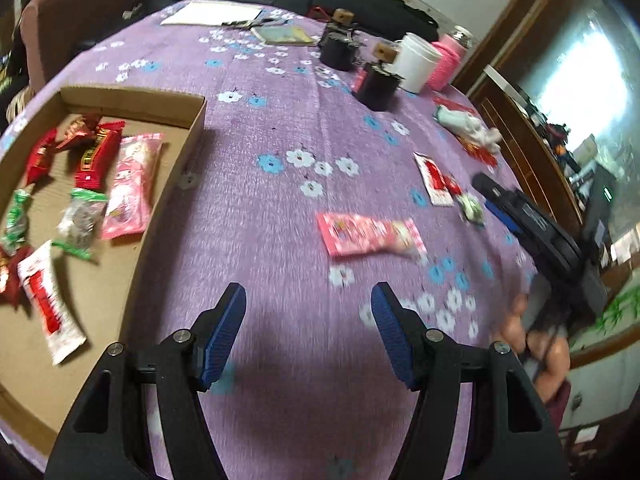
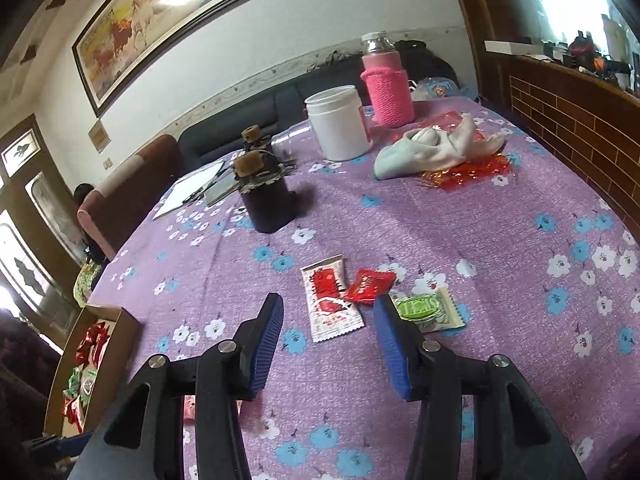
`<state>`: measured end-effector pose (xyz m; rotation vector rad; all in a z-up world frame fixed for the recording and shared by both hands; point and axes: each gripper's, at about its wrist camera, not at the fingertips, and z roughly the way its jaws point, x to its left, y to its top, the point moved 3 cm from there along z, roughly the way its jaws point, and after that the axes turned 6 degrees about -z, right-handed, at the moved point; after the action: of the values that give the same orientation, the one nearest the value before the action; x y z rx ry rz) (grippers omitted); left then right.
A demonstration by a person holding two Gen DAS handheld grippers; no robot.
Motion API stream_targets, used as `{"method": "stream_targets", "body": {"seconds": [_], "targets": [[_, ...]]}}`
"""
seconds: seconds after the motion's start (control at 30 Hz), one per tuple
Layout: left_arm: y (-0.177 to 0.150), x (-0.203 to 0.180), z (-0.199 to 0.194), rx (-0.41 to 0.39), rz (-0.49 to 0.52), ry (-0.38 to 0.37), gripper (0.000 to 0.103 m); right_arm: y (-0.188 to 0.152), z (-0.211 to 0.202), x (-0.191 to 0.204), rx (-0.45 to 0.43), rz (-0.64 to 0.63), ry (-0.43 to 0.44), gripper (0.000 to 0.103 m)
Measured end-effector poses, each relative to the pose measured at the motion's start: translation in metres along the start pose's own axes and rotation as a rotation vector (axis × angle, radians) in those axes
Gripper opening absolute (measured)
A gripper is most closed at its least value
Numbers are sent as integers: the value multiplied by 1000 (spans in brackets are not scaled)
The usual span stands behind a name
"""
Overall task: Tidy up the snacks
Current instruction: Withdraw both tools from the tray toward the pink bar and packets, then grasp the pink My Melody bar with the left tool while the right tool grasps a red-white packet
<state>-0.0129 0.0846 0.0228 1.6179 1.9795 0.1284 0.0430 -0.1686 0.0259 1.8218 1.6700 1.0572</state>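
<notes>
A cardboard box [image 1: 192,148] at the left of the purple flowered table holds several snack packs, red, green, pink and white. My left gripper [image 1: 308,296] is open and empty over the cloth beside the box. A pink snack pack [image 1: 368,234] lies ahead of it. My right gripper [image 2: 328,304] is open and empty, just short of a white-and-red pack [image 2: 330,304], a small red pack [image 2: 368,286] and a green pack [image 2: 428,308] on the cloth. The right gripper also shows in the left wrist view [image 1: 532,220]. The box shows at the right wrist view's lower left [image 2: 124,328].
Two dark corked jars [image 2: 266,196], a white tub [image 2: 340,122] and a pink knit-covered bottle [image 2: 386,88] stand farther back. A pale cloth on red foil [image 2: 436,148] lies at the right. Papers [image 1: 216,14] lie at the far edge. A wooden partition [image 2: 568,120] borders the right.
</notes>
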Motion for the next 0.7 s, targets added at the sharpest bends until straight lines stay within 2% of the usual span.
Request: {"method": "stream_targets", "body": {"seconds": [0.13, 0.2, 0.27, 0.33, 0.4, 0.5, 0.57, 0.63, 0.7], "targets": [[17, -6, 24, 26, -41, -33, 64, -1, 4, -5, 19, 24, 6, 50], [28, -15, 28, -19, -33, -47, 64, -1, 5, -5, 22, 24, 7, 50], [42, -37, 35, -83, 77, -39, 64, -1, 5, -5, 18, 26, 6, 50], [52, -54, 49, -92, 196, 20, 64, 0, 5, -6, 15, 30, 6, 50], [54, -64, 63, -51, 264, 10, 64, 0, 6, -9, 17, 42, 8, 50], [41, -73, 81, 74, 332, -57, 64, 2, 5, -15, 15, 61, 4, 50], [31, -75, 84, 130, 355, -81, 63, 2, 5, -18, 14, 79, 17, 50], [17, -80, 76, 156, 403, -131, 63, 2, 5, -19, 17, 86, 18, 50], [6, -85, 65, 148, 451, -136, 63, 2, 6, -20, 18, 87, 16, 50]]}}
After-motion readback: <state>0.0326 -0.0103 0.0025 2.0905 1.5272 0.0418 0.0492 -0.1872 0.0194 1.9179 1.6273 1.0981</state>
